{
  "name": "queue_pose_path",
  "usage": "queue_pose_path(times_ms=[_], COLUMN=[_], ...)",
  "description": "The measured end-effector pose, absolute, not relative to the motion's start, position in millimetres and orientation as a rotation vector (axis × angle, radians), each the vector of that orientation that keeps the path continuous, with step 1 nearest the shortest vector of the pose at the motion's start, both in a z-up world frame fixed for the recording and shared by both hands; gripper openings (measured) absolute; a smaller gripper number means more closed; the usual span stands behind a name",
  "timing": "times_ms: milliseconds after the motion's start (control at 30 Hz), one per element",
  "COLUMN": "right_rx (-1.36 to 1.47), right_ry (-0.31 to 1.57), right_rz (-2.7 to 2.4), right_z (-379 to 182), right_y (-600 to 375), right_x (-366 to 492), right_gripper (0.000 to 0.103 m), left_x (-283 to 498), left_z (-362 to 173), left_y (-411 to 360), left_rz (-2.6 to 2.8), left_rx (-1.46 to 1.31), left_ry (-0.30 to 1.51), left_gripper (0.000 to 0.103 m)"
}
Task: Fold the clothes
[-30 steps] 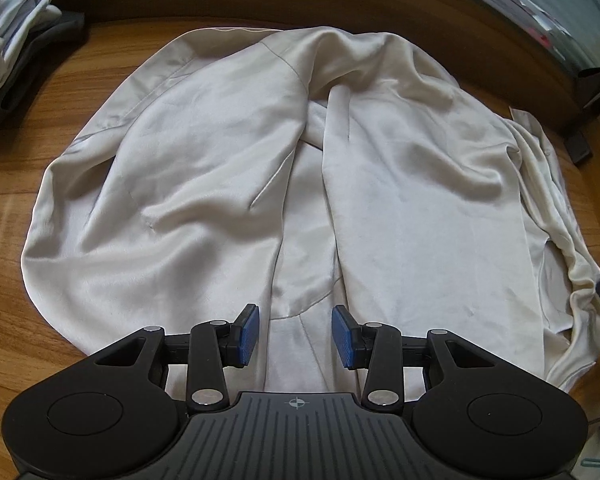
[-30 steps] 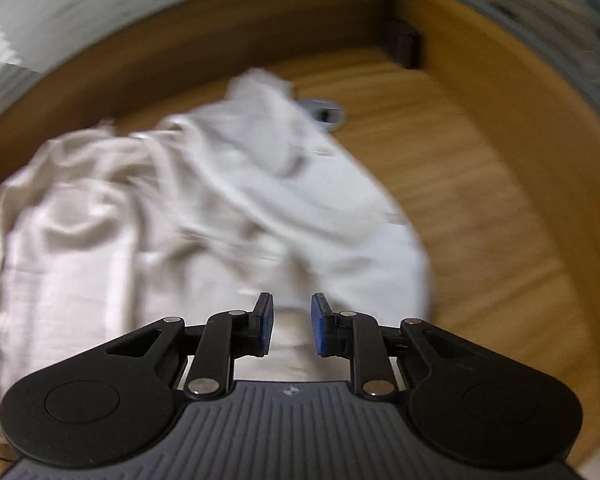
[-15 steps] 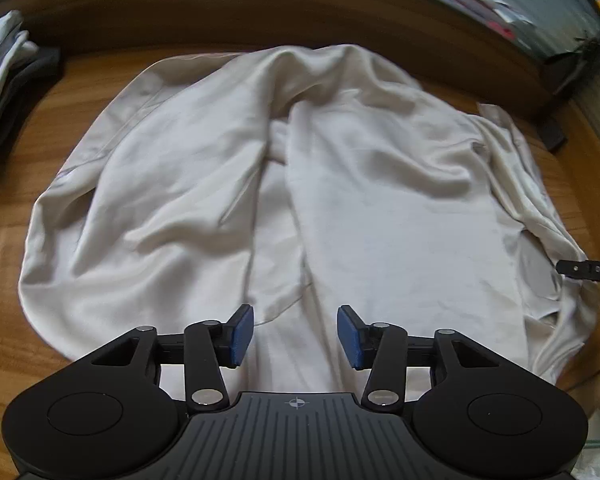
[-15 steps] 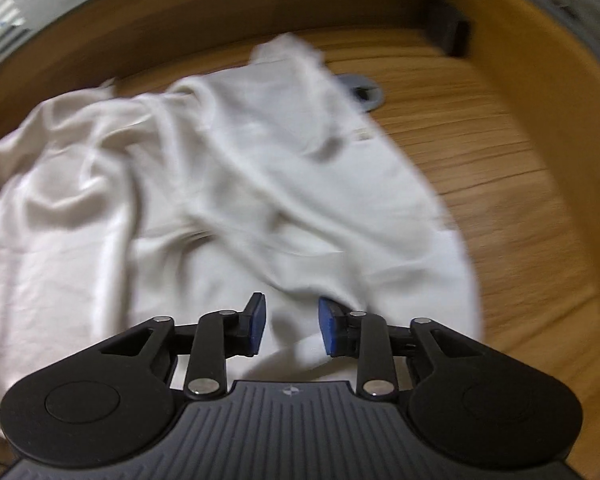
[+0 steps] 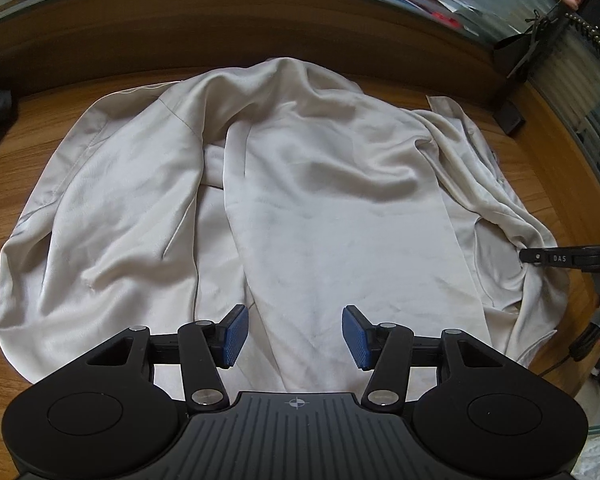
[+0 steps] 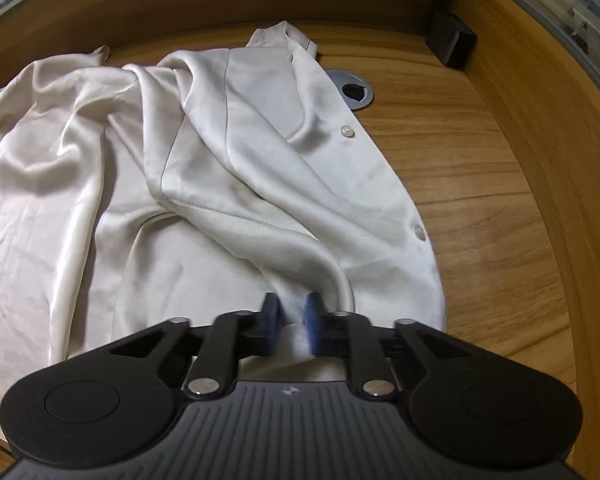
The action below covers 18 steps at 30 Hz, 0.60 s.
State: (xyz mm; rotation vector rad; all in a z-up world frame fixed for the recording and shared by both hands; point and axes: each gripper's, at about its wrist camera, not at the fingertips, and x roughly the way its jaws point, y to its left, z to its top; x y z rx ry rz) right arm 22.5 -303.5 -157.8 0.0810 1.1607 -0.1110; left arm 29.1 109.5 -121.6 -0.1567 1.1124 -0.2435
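A cream satin shirt [image 5: 332,184] is lying spread and rumpled across the wooden surface [image 5: 36,128], reaching from just under the left tool [image 5: 295,336] out toward the far wall. The left tool is hovering over the near hem with its blue pads [image 5: 233,334] standing wide apart and gripping nothing; cloth is showing between them.

In the right wrist view, the right tool [image 6: 293,324] is sitting low over the shirt [image 6: 228,160] with its pads [image 6: 311,320] drawn close, and a raised fold of the fabric is running straight into the narrow gap between them, so it is pinching that fold. Ahead and to the right of this tool, two pale buttons [image 6: 347,131] are showing along the shirt's edge, and a round metal cable grommet [image 6: 354,90] is lying just beyond the cloth. A small black box [image 6: 452,40] is sitting farther off at the far right corner.

In the left view, the right tool's black tip [image 5: 556,258] is touching the shirt's right edge.
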Motion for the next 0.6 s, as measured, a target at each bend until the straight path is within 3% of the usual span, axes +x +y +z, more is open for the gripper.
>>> queue_pose_path(times_ms=[167, 467, 600], right_rx=[0.198, 0.698, 0.694], right_ry=[1.149, 0.955, 0.949], right_rz=[-0.048, 0.269, 0.167], right_z=[-137, -61, -57], right_y=[-310, -329, -345], right_x=[18, 2, -1], right_gripper=[0.003, 0.003, 0.004], left_x=[27, 24, 23], left_z=[-119, -119, -119], left_y=[112, 114, 115], left_rz=[-0.237, -0.236, -0.232], left_rx=[-0.168, -0.182, -0.185], left_ry=[1.102, 1.099, 1.098], left_gripper=[0.055, 0.055, 0.055])
